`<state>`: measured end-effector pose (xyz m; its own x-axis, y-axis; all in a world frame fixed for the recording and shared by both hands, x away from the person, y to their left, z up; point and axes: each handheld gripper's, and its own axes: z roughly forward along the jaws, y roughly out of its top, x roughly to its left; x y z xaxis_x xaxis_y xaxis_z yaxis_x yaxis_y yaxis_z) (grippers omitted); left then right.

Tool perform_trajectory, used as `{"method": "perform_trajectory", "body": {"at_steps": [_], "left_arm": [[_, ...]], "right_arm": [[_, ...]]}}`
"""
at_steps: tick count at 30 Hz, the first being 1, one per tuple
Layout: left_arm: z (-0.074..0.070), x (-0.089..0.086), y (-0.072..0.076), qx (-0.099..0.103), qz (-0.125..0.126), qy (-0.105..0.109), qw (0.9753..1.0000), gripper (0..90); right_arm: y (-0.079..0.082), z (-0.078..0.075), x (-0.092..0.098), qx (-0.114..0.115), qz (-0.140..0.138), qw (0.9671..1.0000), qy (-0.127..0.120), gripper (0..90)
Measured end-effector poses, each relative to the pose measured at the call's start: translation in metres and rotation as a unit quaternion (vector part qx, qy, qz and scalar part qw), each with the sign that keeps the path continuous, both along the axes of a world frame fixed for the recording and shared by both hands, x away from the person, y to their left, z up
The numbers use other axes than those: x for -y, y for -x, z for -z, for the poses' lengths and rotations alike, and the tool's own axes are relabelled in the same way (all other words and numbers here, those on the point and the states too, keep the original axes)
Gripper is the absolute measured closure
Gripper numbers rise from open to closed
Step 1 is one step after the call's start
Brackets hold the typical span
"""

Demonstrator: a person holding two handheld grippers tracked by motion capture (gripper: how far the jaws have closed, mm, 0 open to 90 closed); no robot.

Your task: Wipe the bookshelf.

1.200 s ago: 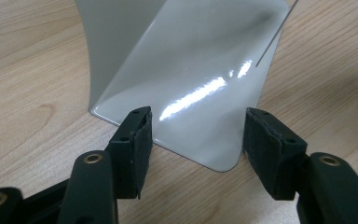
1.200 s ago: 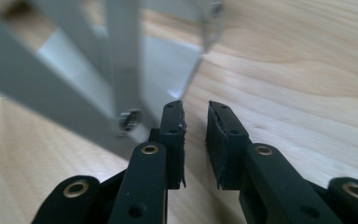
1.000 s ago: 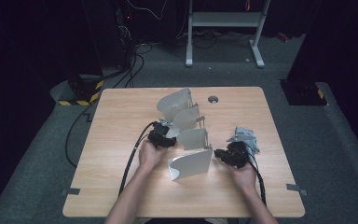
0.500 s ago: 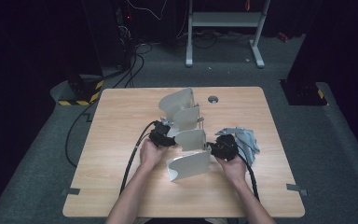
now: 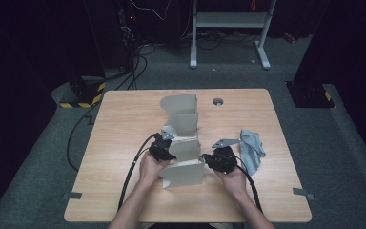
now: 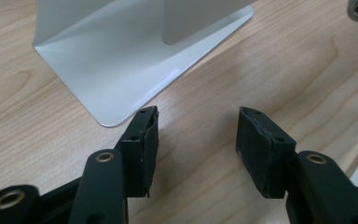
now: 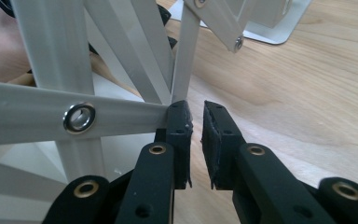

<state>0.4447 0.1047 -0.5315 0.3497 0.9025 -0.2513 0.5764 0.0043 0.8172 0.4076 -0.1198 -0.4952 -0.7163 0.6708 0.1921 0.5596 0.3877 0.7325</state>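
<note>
One white folding rack [image 5: 183, 143] with four panels stands between two grippers. The left gripper [image 6: 196, 135] gapes wide, empty; the right gripper [image 7: 196, 135] (nearly closed) holds nothing, its left fingertip touching a rack bar. One grey cloth [image 5: 250, 149] lies right.

The white folding rack [image 7: 79, 116] runs off the right gripper view's top and left edges.
</note>
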Motion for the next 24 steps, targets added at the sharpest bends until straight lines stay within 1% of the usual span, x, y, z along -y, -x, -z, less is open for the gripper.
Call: {"method": "perform_trajectory", "body": {"at_steps": [2,5,7,8,9,10,12,13,14,15,16,17,18,20,22,23,24], "left_arm": [[0.0,-0.001,0.002,0.0,-0.001,0.0,1.0,49.0],[0.001,-0.003,0.004,0.002,-0.001,0.002,1.0,48.9],[0.001,-0.005,0.006,0.007,-0.002,0.004,1.0,48.4],[0.002,-0.006,0.006,0.01,-0.001,0.004,0.9999,48.4],[0.003,-0.007,0.007,0.014,-0.002,0.004,0.9999,48.1],[0.004,-0.007,0.008,0.018,-0.002,0.009,0.9998,47.9],[0.005,-0.009,0.009,0.026,-0.004,0.014,0.9995,46.7],[0.006,-0.01,0.01,0.031,-0.004,0.017,0.9994,46.2],[0.007,-0.011,0.011,0.036,-0.006,0.019,0.9991,45.8],[0.009,-0.012,0.013,0.042,-0.009,0.021,0.9989,45.5],[0.009,-0.012,0.013,0.042,-0.012,0.023,0.9988,45.2],[0.009,-0.013,0.014,0.043,-0.013,0.022,0.9987,45.0],[0.009,-0.013,0.014,0.043,-0.016,0.021,0.9987,44.7],[0.009,-0.013,0.014,0.043,-0.017,0.02,0.9987,44.4],[0.009,-0.013,0.014,0.042,-0.02,0.02,0.9987,43.4],[0.009,-0.013,0.013,0.042,-0.02,0.02,0.9987,42.8],[0.009,-0.013,0.013,0.041,-0.021,0.023,0.9987,42.0]], "right_arm": [[0.001,0.001,-0.001,-0.002,-0.002,1.0,0.003,79.1],[0.001,0.001,0.001,0.002,-0.004,0.9999,0.013,70.1],[0.002,-0.003,0.008,0.009,0.008,0.9998,0.017,63.0],[0.003,-0.006,0.013,0.02,0.02,0.9994,0.02,60.3],[0.003,-0.01,0.02,0.029,0.032,0.9989,0.018,57.4],[0.003,-0.015,0.028,0.038,0.048,0.9981,0.013,56.1],[0.002,-0.026,0.049,0.057,0.082,0.995,0.004,53.9],[0.001,-0.029,0.056,0.064,0.093,0.9936,0.003,53.4],[0.0,-0.033,0.065,0.072,0.108,0.9915,0.003,52.4],[0.0,-0.036,0.074,0.079,0.122,0.9893,0.009,51.9],[-0.001,-0.039,0.085,0.086,0.14,0.9862,0.021,51.3],[-0.002,-0.039,0.09,0.089,0.15,0.9843,0.027,50.8],[-0.003,-0.039,0.1,0.09,0.166,0.9814,0.037,50.2],[-0.006,-0.036,0.111,0.086,0.182,0.9781,0.051,48.6],[-0.01,-0.028,0.12,0.071,0.201,0.9749,0.065,46.6],[-0.012,-0.022,0.123,0.064,0.21,0.9728,0.073,45.5],[-0.014,-0.017,0.125,0.059,0.215,0.9714,0.082,44.9]]}}
